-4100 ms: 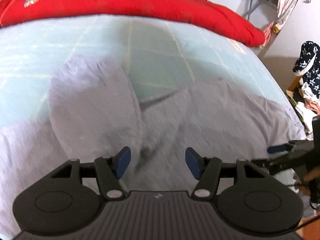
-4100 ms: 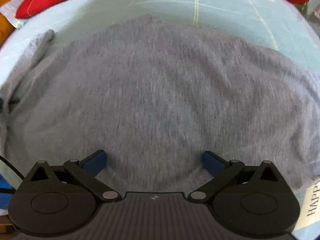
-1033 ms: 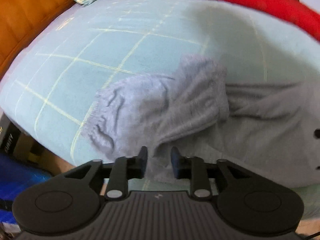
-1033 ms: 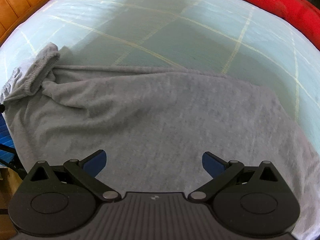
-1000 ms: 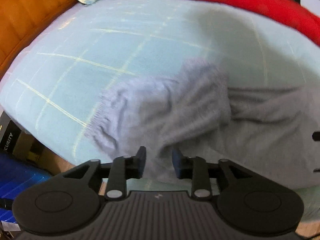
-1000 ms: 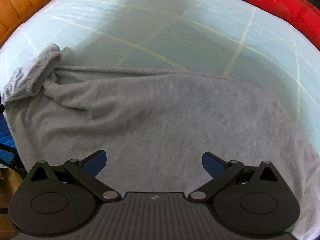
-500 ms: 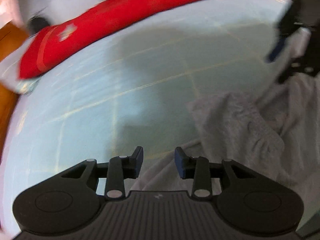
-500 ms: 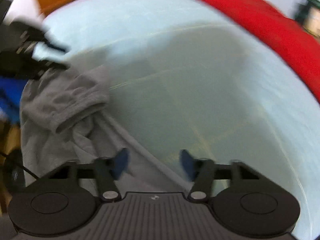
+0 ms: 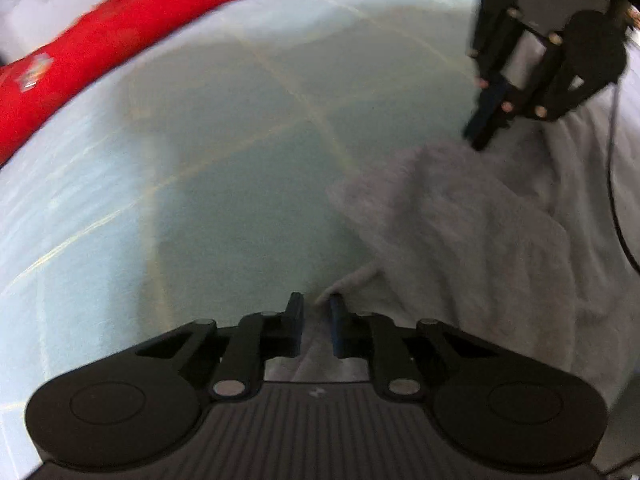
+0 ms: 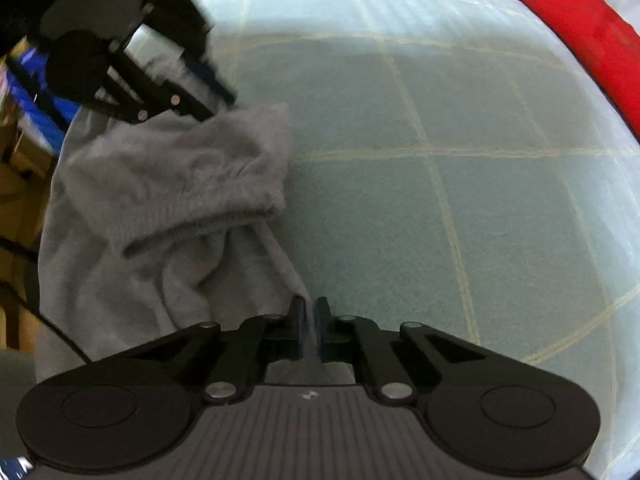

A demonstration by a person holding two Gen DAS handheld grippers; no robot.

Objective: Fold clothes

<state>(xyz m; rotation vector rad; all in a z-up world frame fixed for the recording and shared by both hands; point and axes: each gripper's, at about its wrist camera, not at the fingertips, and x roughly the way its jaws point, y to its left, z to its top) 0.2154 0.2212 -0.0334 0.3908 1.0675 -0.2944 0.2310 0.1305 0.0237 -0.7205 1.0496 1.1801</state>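
A grey knit garment lies crumpled on the light blue checked bed sheet, a ribbed cuff folded over its top. My left gripper points down at the garment's near edge; its jaws are closing with a fold of grey cloth pinched between them. My right gripper is shut on a thin edge of the same garment. Each gripper shows in the other's view: the right gripper at the cloth's far side, the left gripper by the cuff.
A red quilt runs along the far side of the bed, also visible as a red quilt. A black cable trails over the cloth. Boxes and blue items stand beside the bed's edge. Bare sheet stretches between garment and quilt.
Both grippers have swung round and come down onto the garment's edge. The right jaws went from wide open to shut on the cloth. The left jaws narrowed onto a fold.
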